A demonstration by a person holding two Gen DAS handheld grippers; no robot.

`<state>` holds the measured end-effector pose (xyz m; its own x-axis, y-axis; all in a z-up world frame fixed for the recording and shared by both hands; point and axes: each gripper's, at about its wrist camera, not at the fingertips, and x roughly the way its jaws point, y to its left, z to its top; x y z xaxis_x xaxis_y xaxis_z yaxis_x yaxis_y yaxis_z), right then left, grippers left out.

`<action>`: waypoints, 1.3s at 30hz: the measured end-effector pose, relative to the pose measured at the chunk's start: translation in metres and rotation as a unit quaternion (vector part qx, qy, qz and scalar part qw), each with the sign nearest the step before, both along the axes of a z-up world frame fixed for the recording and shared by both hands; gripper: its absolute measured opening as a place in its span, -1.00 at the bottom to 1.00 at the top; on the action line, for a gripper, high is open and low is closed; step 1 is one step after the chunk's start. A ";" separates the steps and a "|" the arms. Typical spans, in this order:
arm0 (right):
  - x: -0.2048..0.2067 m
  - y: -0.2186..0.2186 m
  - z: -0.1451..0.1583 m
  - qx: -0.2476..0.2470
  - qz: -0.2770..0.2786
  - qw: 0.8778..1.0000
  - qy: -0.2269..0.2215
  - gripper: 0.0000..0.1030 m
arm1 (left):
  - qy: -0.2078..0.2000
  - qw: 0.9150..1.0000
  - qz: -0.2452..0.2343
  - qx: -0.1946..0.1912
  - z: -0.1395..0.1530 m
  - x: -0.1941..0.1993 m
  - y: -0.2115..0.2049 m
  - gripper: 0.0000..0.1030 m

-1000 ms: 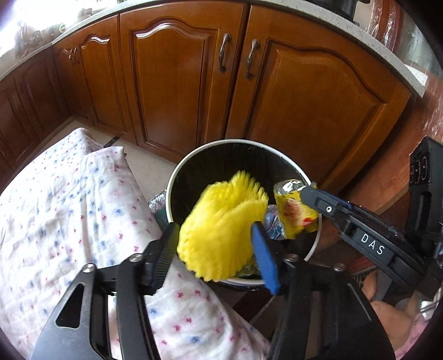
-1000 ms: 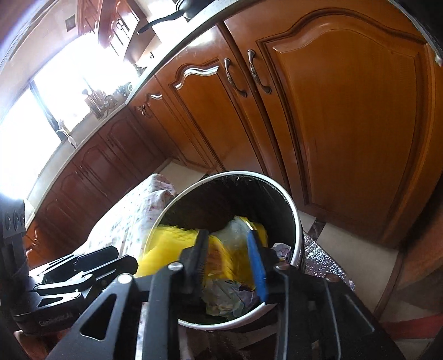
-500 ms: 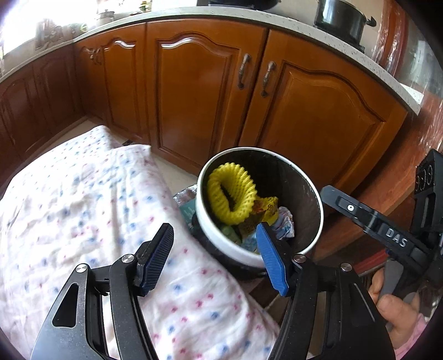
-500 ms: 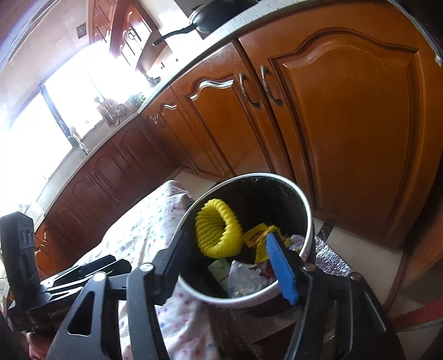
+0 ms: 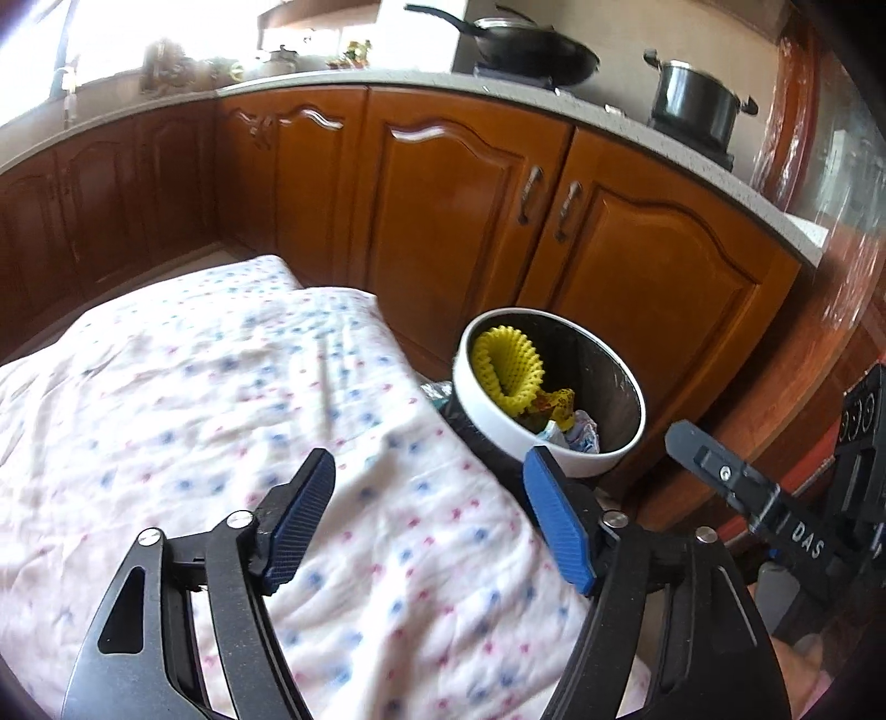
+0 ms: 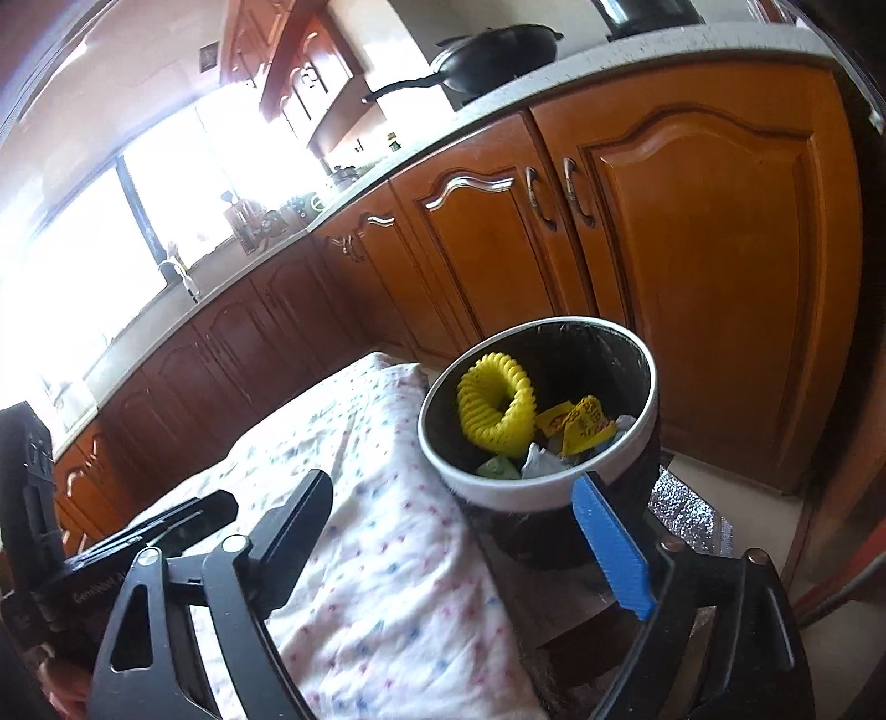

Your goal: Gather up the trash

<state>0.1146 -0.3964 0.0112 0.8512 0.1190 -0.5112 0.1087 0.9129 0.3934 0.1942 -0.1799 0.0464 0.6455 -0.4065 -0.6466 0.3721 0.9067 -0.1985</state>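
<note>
A white-rimmed trash bin (image 5: 576,459) (image 6: 498,490) with a black liner stands beside the cloth-covered table. Inside lie a yellow foam net sleeve (image 5: 506,365) (image 6: 493,404), a yellow wrapper (image 5: 559,400) (image 6: 581,423) and crumpled wrappers. My left gripper (image 5: 429,518) hovers over the cloth, short of the bin, its jaws opening with nothing between them. My right gripper (image 6: 459,531) is also back from the bin, jaws opening and empty. The right gripper's finger (image 5: 742,495) shows at the right of the left wrist view; the left gripper (image 6: 155,531) shows at lower left of the right wrist view.
A white cloth with small blue and red dots (image 5: 221,421) (image 6: 382,543) covers the table. Wooden cabinets (image 5: 459,210) (image 6: 709,277) stand behind the bin under a speckled counter (image 5: 609,119) holding a wok (image 5: 531,50) and a pot (image 5: 692,102). Silver foil (image 6: 681,515) lies on the floor by the bin.
The yellow foam net left the left gripper and the yellow wrapper left the right; both now lie in the bin. Both grippers opened wider and pulled back from the bin over the cloth.
</note>
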 end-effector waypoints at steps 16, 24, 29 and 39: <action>-0.074 0.084 0.050 -0.156 0.024 0.977 -0.147 1.00 | -0.112 0.989 0.081 -0.042 0.015 -0.081 0.085 1.00; -0.084 0.108 0.028 -0.192 0.025 0.971 -0.142 1.00 | -0.171 0.977 0.124 -0.014 0.008 -0.113 0.101 1.00; -0.086 0.109 0.021 -0.182 0.027 0.973 -0.137 1.00 | -0.162 0.979 0.125 0.005 -0.005 -0.118 0.104 1.00; -0.088 0.113 0.014 -0.164 0.037 0.977 -0.129 1.00 | -0.168 0.976 0.135 0.022 -0.009 -0.131 0.113 1.00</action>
